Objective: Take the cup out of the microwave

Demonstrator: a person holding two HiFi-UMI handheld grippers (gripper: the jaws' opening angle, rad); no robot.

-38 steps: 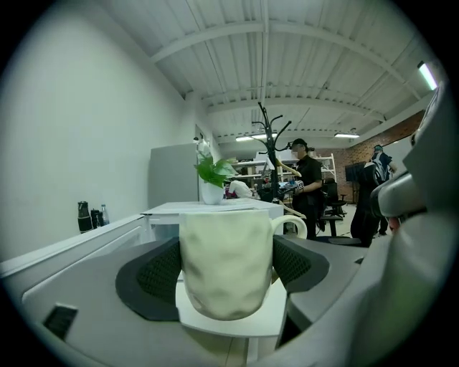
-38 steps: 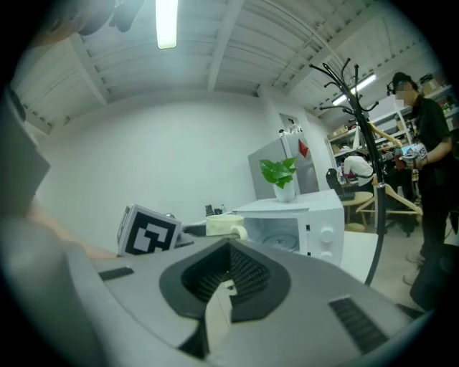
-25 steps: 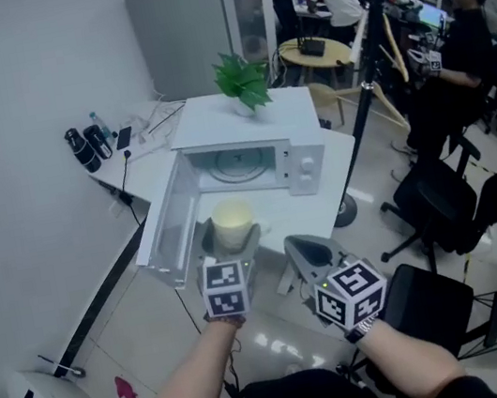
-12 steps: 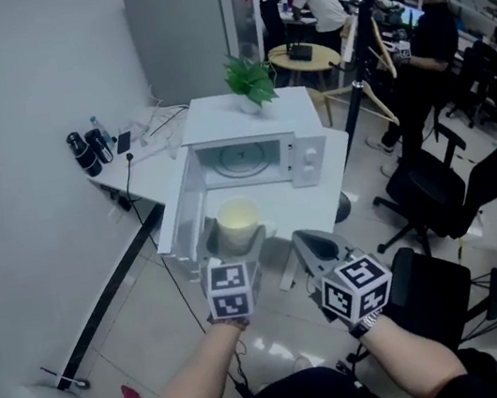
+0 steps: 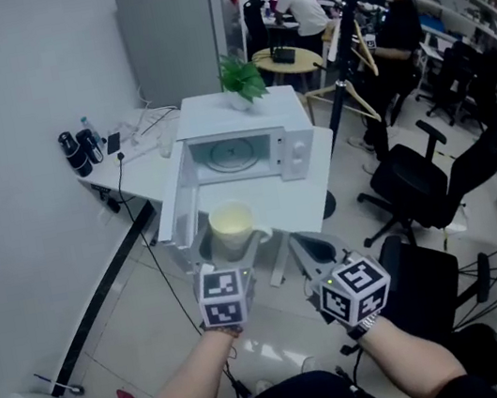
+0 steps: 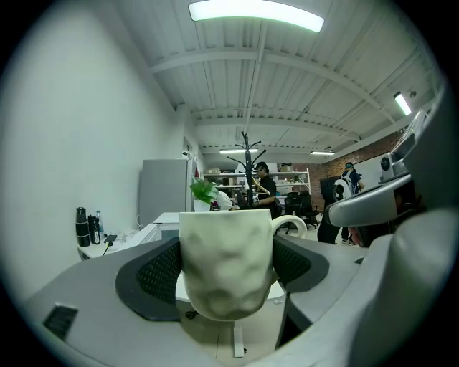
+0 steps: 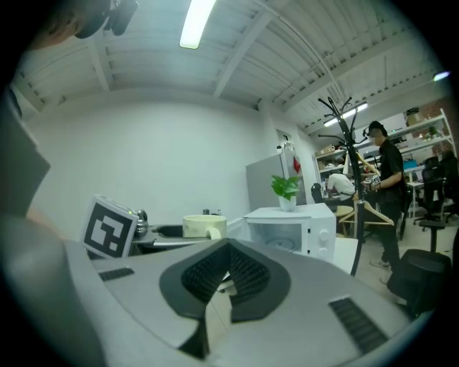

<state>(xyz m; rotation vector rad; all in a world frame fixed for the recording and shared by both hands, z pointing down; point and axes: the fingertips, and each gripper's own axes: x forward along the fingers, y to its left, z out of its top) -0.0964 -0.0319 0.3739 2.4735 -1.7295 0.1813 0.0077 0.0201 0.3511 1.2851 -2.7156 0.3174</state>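
The cup (image 5: 231, 224) is held out in front of the microwave (image 5: 215, 118), at mid-frame in the head view, beside the open door (image 5: 177, 196); only the turntable is seen in the cavity. The cup is clamped by its sides between the jaws of the left gripper (image 6: 226, 265). The right gripper (image 7: 226, 276), lower right in that view, is clenched on nothing. Removal is judged done; setting down may remain.
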